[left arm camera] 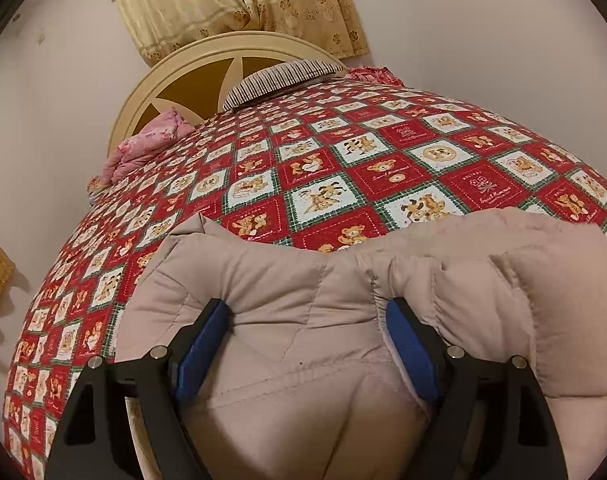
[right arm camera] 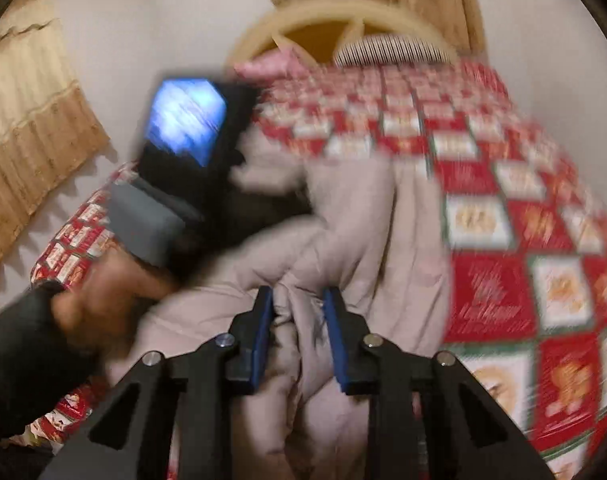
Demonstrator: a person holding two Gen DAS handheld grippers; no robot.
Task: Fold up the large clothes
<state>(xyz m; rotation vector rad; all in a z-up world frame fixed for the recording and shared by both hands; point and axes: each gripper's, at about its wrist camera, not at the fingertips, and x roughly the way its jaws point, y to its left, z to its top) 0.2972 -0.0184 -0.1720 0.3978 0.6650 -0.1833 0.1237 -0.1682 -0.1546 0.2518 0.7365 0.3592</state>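
I'm pinching a bunched fold of the padded jacket (right arm camera: 343,220) with my right gripper (right arm camera: 298,300), while my left gripper (left arm camera: 307,312) is clamping wide across its quilted bulk, bracing it on the bed (left arm camera: 383,152).

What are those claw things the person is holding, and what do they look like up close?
Each gripper is a black frame with triangular cut-outs and silver pivot bolts, ending in two flat fingers faced with blue pads. The right view shows a black sleeve and a lit blue screen on the other gripper.
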